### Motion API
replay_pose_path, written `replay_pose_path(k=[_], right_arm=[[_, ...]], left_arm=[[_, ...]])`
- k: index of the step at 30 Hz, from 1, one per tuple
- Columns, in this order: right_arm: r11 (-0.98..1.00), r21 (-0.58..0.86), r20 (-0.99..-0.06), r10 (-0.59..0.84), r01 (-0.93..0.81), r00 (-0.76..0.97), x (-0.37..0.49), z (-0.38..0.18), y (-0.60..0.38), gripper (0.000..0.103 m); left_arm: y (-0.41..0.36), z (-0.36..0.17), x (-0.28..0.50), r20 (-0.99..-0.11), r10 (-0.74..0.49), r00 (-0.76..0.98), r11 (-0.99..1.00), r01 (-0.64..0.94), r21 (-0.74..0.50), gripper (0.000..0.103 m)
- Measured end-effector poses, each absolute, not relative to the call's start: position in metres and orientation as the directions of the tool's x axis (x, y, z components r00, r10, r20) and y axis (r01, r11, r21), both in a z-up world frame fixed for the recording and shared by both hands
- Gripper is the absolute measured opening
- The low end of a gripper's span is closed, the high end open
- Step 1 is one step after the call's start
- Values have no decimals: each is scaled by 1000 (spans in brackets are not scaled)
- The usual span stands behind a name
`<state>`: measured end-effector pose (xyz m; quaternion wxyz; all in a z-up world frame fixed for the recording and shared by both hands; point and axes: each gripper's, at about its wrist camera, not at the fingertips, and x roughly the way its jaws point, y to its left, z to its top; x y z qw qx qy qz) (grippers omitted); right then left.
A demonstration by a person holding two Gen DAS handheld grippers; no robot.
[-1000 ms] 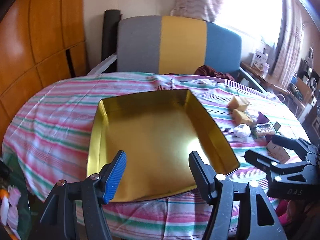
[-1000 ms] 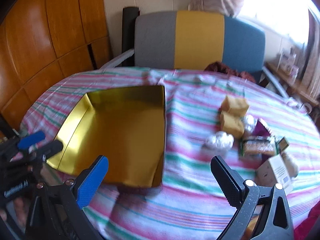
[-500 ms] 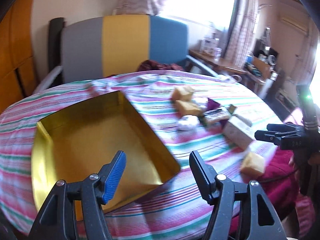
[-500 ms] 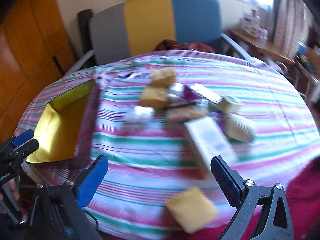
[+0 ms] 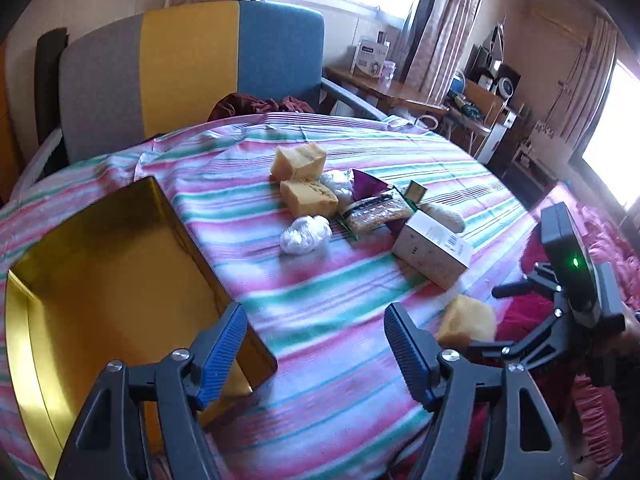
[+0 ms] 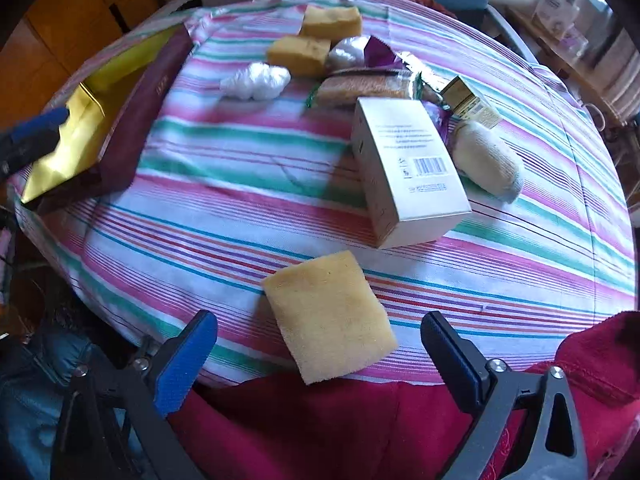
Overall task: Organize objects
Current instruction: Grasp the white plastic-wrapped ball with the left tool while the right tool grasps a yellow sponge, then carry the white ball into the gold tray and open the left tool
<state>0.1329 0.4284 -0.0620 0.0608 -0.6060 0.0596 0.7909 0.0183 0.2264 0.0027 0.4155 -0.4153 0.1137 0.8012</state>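
A gold-lined tray lies at the table's left; it also shows in the right wrist view. A yellow sponge lies at the near table edge, just ahead of my open, empty right gripper; it also shows in the left wrist view. A white box lies beyond it. Two more sponges, white wads, a snack packet, a small green box and a sock cluster further back. My left gripper is open and empty over the tray's near right corner.
The round table wears a striped cloth. A grey, yellow and blue chair stands behind it. A red garment lies at the near edge under the right gripper. A cluttered side desk stands at the back right.
Both views have swung right, from the tray toward the object cluster. The right gripper has come down toward the near table edge, so the yellow sponge now lies just ahead of its fingers.
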Motion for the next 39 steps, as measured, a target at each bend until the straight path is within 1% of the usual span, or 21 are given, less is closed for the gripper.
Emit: replay_pose_path(k=[1, 6, 8, 9, 10, 15, 20, 23, 24, 25, 26, 28, 30, 36, 39], right_arm=[[-986, 20, -967, 23, -167, -253, 132, -65, 427, 85], [-987, 7, -972, 31, -163, -234, 129, -71, 429, 79], [-987, 2, -972, 36, -161, -233, 129, -73, 429, 67], [-986, -11, -972, 49, -165, -228, 130, -74, 429, 62], [-985, -13, -972, 52, -170, -229, 131, -74, 431, 60], [-987, -3, -968, 43, -160, -246, 135, -73, 431, 57], [-984, 48, -965, -1, -174, -261, 139, -73, 438, 57], [-982, 64, -964, -14, -178, -266, 142, -73, 440, 57], [-982, 65, -964, -15, -179, -266, 142, -73, 441, 58], [-981, 66, -964, -16, -181, -266, 143, -73, 441, 58], [-981, 67, -964, -16, -184, -266, 144, -73, 442, 58], [-980, 64, -964, -13, -187, -264, 145, -74, 443, 58], [-981, 52, -966, -2, -184, -259, 146, -74, 442, 57], [-986, 18, -967, 26, -167, -254, 149, -76, 439, 55], [-986, 9, -966, 34, -166, -255, 152, -76, 440, 55]], left_arm=[[233, 3, 14, -769, 561, -306, -633, -757, -161, 71], [268, -6, -7, -810, 526, -261, -621, -769, -155, 71], [287, -15, -18, -827, 508, -241, -615, -774, -153, 70], [296, -21, -24, -840, 491, -232, -614, -776, -145, 67], [304, -26, -28, -848, 481, -223, -613, -777, -144, 63], [337, -49, -52, -880, 424, -215, -624, -773, -112, 57], [361, -71, -72, -907, 374, -193, -638, -763, -101, 57], [370, -78, -76, -911, 368, -186, -637, -764, -101, 57], [373, -80, -77, -913, 366, -182, -637, -764, -104, 54], [376, -84, -78, -916, 360, -176, -638, -763, -104, 48], [378, -87, -79, -919, 354, -172, -638, -763, -103, 47], [379, -90, -75, -914, 363, -183, -634, -767, -98, 40], [374, -87, -71, -905, 382, -189, -636, -764, -108, 37], [331, -56, -40, -842, 492, -223, -638, -749, -175, 37], [311, -43, -30, -827, 511, -235, -648, -738, -191, 37]])
